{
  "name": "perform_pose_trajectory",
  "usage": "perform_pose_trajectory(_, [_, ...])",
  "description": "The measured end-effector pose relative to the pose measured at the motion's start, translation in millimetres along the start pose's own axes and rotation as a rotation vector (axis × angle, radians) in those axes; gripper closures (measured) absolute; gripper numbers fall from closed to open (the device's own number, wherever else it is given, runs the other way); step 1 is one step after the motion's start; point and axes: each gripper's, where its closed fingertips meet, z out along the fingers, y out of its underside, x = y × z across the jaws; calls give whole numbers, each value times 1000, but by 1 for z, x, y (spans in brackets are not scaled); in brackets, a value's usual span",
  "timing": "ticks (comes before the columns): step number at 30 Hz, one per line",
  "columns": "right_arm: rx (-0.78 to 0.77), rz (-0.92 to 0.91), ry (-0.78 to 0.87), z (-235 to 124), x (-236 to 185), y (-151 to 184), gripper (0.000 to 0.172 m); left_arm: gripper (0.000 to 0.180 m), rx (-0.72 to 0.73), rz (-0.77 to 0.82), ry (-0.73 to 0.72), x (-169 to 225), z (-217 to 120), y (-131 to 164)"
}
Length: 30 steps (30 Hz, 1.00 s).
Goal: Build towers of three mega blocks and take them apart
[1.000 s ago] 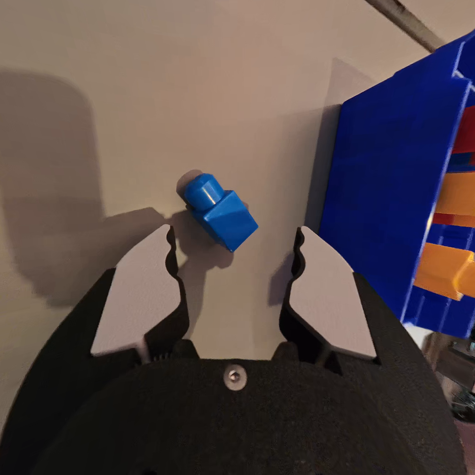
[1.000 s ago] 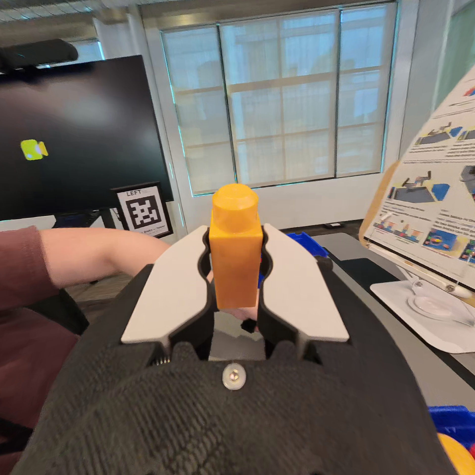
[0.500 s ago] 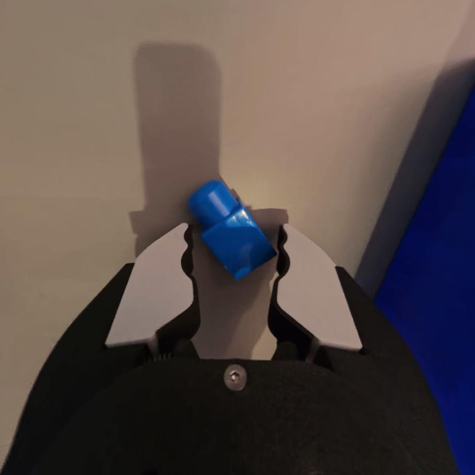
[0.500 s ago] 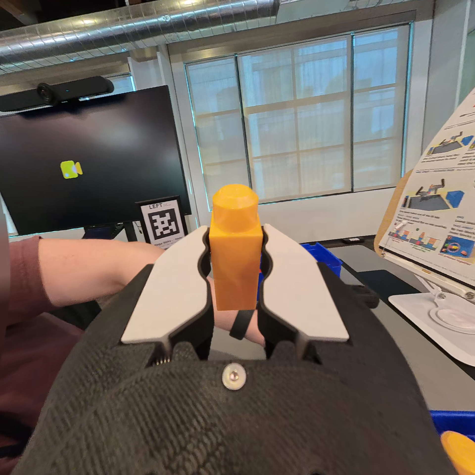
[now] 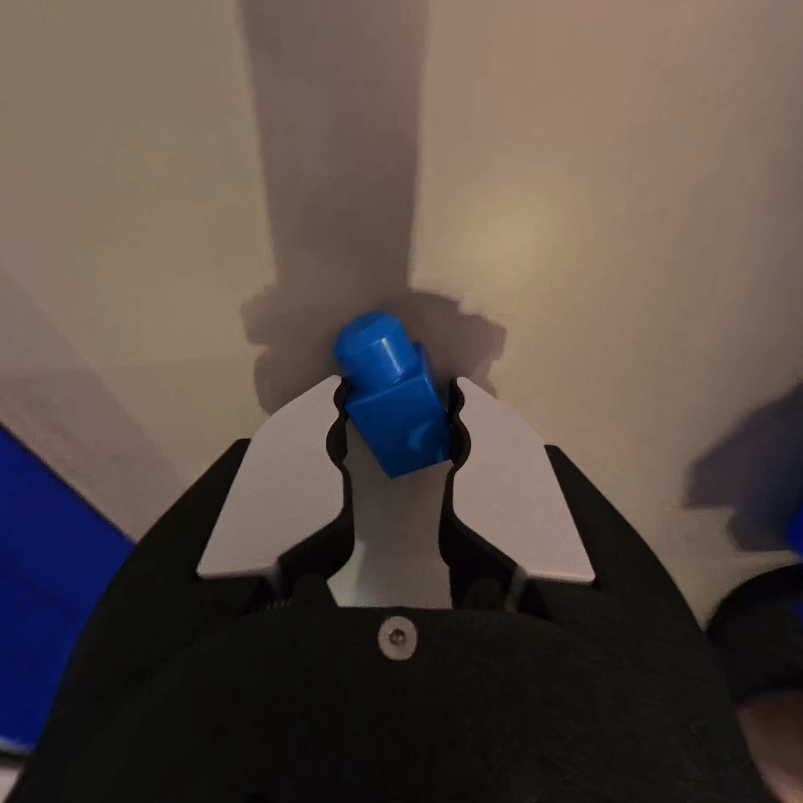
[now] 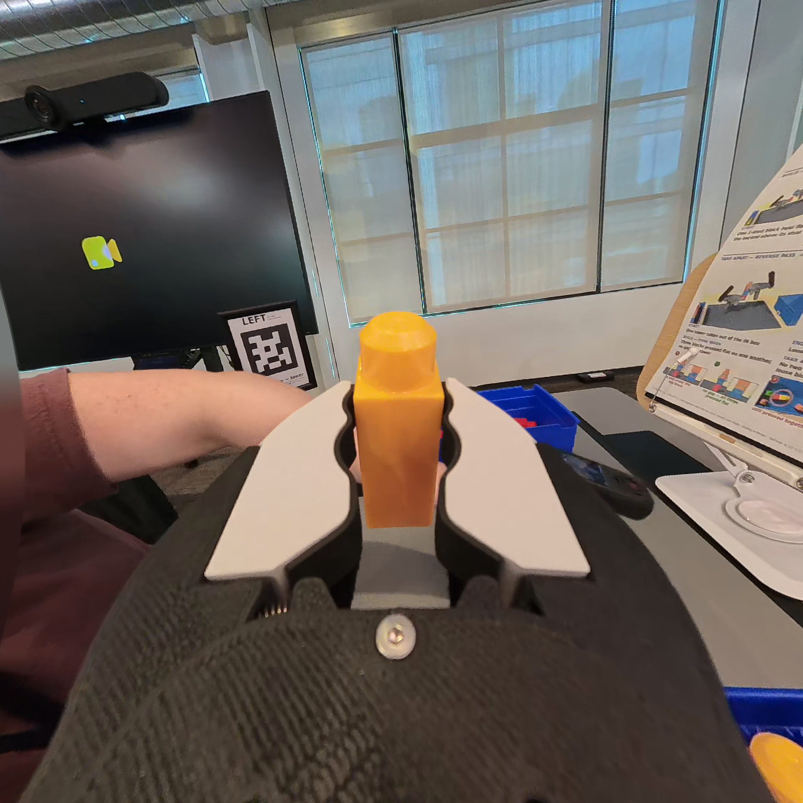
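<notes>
In the left wrist view my left gripper (image 5: 397, 384) is shut on a small blue one-stud block (image 5: 391, 399). The block sits skewed between the pads, its stud pointing away and to the left, close over the pale table (image 5: 565, 217). In the right wrist view my right gripper (image 6: 397, 386) is shut on a tall orange block (image 6: 397, 434), held upright with its stud on top, raised above the table. Both pads press on its sides.
A blue bin (image 5: 43, 565) lies at the lower left of the left view. In the right view a person's forearm (image 6: 165, 413) reaches across at the left, a blue bin (image 6: 534, 413) with red blocks stands behind, and an instruction board (image 6: 747, 339) stands at the right. Some 40 centimeters of space lies between my two pairs of fingers.
My left gripper moved onto the lying blue block and its jaws closed on it; the view then swung, so the blue bin went from right to lower left. My right gripper kept hold of the orange block.
</notes>
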Motion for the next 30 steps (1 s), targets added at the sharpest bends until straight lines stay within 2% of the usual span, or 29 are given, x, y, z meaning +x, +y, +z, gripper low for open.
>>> perform_pose_trajectory(5, [-26, 21, 15, 7, 8, 6, 135, 137, -120, 142, -15, -25, 3, 29])
perform_pose_trajectory(9, [-61, 35, 40, 15, 14, 13, 135, 135, -192, 127, 34, -30, 5, 44])
perform_pose_trajectory(10, [-71, 34, 49, 17, 16, 14, 135, 139, -209, 125, 59, -28, 5, 47])
perform_pose_trajectory(16, [-120, 57, 91, 28, 28, 24, 135, 144, -182, 297, 58, -30, 5, 52])
perform_pose_trajectory(18, [-139, 56, 115, 34, 35, 28, 135, 144, -155, 364, 101, -25, 1, 53])
perform_pose_trajectory(21, [-145, 50, 126, 48, 41, 32, 135, 144, 29, 384, 238, -12, -19, 39])
perform_pose_trajectory(25, [-161, 80, 28, 73, 33, 41, 135, 144, 344, 432, 410, -14, -66, 18])
perform_pose_trajectory(27, [-180, 109, -25, 86, 30, 49, 135, 144, 524, 414, 574, -10, -110, 13])
perform_pose_trajectory(30, [-220, 155, -92, 107, 27, 65, 135, 144, 813, 440, 826, -11, -191, 25])
